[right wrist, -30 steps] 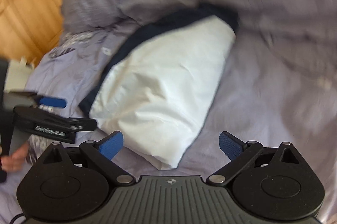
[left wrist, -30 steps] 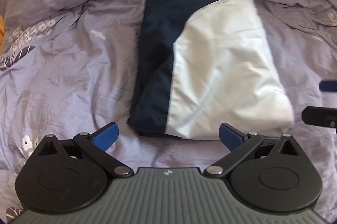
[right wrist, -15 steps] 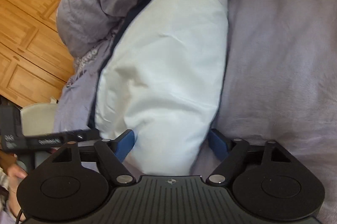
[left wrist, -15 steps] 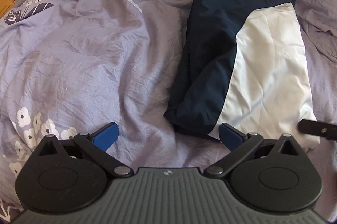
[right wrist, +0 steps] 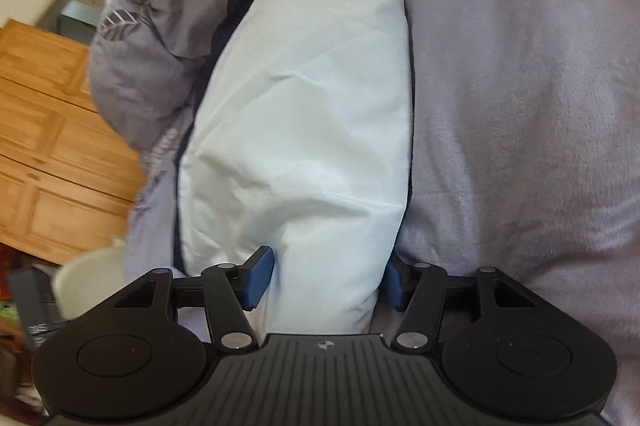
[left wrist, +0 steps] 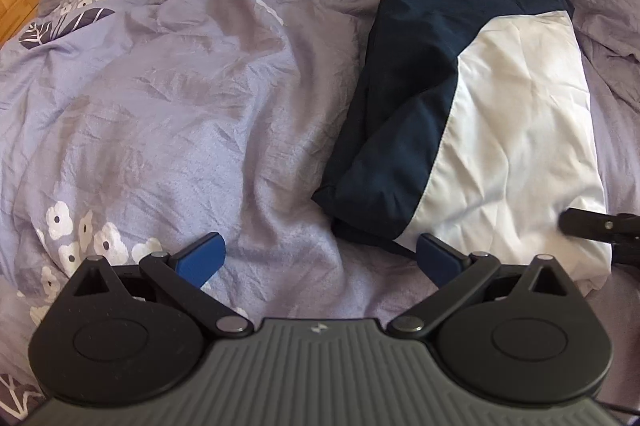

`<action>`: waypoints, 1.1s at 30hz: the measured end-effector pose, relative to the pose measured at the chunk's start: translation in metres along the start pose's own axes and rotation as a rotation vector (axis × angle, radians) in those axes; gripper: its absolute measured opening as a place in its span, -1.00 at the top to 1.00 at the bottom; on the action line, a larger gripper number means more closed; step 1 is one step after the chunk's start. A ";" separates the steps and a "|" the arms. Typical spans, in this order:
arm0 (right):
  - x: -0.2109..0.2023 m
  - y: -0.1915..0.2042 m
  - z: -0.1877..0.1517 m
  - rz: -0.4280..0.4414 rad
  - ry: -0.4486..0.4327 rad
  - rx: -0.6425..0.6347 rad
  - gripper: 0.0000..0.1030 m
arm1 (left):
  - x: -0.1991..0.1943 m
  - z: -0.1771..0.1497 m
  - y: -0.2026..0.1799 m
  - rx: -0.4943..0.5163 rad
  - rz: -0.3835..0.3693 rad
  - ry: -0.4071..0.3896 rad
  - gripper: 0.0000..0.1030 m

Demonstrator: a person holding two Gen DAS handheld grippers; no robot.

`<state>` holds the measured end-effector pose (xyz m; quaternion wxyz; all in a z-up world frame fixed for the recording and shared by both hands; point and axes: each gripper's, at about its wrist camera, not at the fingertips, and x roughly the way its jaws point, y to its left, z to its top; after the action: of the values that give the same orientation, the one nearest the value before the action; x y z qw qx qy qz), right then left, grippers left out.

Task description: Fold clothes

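A folded navy and white garment lies on the purple bed cover, right of centre in the left wrist view. My left gripper is open and empty, just short of the garment's near left corner. My right gripper has its blue pads on both sides of the garment's near white end, pinching the folded bundle. A black part of the right gripper shows at the right edge of the left wrist view, on the white cloth.
The rumpled purple duvet with white flower prints covers the bed. Wooden cupboard doors stand at the left in the right wrist view. A white object sits low beside the bed.
My right gripper has moved onto the garment's near end and its jaws have narrowed around it. My left gripper has shifted left, so the garment sits further right in its view.
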<state>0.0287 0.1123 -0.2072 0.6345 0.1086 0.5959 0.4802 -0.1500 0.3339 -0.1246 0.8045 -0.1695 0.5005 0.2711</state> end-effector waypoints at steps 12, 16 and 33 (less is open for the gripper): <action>-0.086 0.028 -0.024 -0.171 0.193 -0.164 0.46 | -0.052 0.002 -0.045 0.077 -0.173 -0.126 -1.00; -0.097 -0.005 -0.048 -0.124 0.198 -0.116 0.39 | -0.040 -0.012 -0.095 0.225 -0.190 -0.113 -1.00; -0.036 0.078 0.033 -0.320 -0.203 -0.662 0.63 | 0.020 -0.053 -0.075 0.235 -0.190 0.012 -1.00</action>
<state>0.0255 0.1402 -0.1194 0.7580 -0.1495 0.3519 0.5285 -0.1349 0.2506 -0.1657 0.8379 -0.1224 0.5152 0.1323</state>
